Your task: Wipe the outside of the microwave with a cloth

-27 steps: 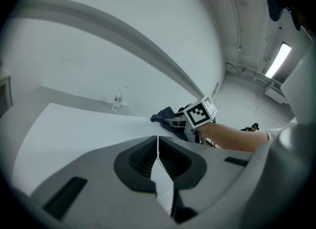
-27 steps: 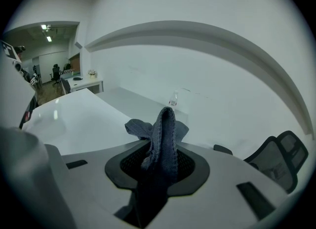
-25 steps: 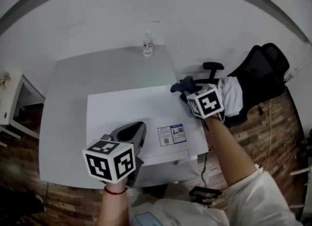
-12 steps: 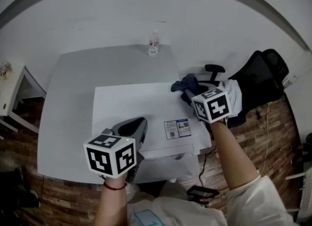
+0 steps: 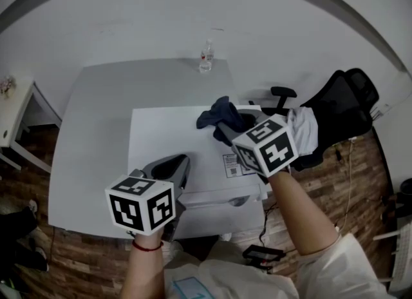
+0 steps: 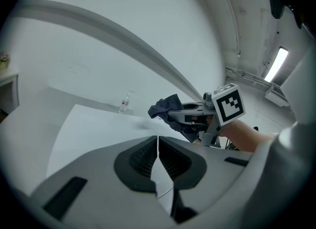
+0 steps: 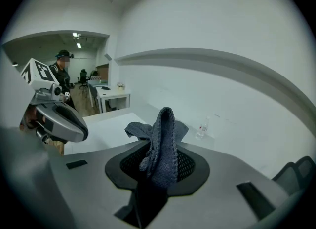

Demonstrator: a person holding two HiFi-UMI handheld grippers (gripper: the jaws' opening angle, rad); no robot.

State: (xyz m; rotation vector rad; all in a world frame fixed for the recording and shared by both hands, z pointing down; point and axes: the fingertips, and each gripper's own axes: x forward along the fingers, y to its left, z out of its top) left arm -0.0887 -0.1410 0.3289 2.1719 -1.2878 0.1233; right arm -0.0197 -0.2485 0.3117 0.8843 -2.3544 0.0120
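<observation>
The microwave [image 5: 167, 136] sits on the grey desk [image 5: 96, 117], with its flat white top filling the middle of the head view. The right gripper [image 7: 159, 154] comes in from 4 o'clock and pinches a dark blue cloth [image 5: 217, 114] between its pads. The bunched cloth stands up out of the jaws over the top's far right part, at about 1 o'clock, close to the back edge. I cannot tell whether its loose end touches the surface.

The left gripper [image 6: 158, 139] hovers at 7 o'clock near the microwave's front edge, its jaws pressed together on nothing. The two grippers are well apart, and the bare white top lies between them. A printed label [image 5: 234, 162] lies near the top's front right corner, at 5 o'clock.

From 9 to 11 o'clock the top is bare out to its left edge. Beyond that, the desk shows a wide clear band on the left and another behind the microwave. A small bottle [image 5: 206, 58] stands upright at 12 o'clock by the desk's far edge. A black office chair [image 5: 344, 107] stands near the desk's right side at 3 o'clock.
</observation>
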